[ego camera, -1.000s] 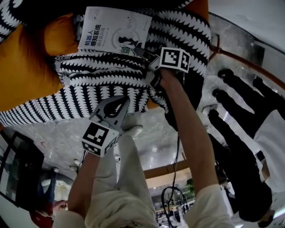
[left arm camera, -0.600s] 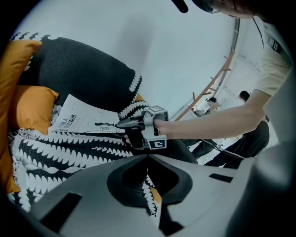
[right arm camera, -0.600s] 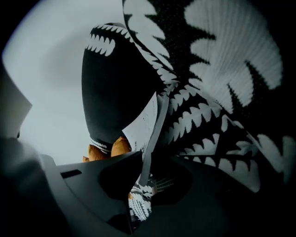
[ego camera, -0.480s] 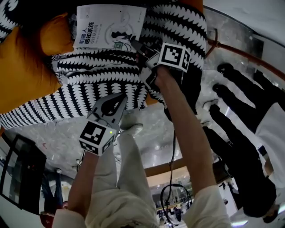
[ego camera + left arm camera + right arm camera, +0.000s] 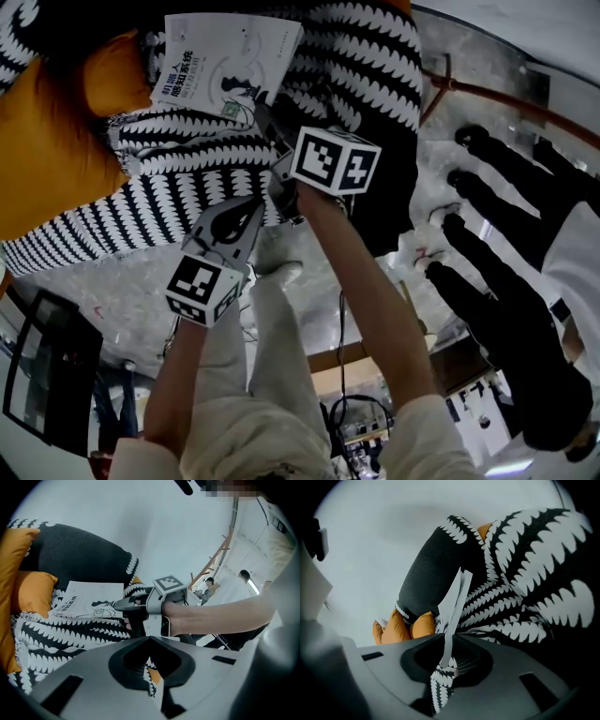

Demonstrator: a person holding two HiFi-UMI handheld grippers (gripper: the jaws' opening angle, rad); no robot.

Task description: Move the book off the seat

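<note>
right gripper [image 5: 263, 119] pinching book [image 5: 223, 58] at near corner | left gripper [image 5: 246, 218] pressed together, empty, nearer than seat [image 5: 141, 202]

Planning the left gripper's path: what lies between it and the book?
In the head view, the black-and-white throw lies between the left gripper and the book.

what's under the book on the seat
A black-and-white patterned throw lies directly under the book, with an orange cushion beside it. The right tool is clamped on the book's near edge. The seat surface beneath the throw is covered, so it cannot be seen.
</note>
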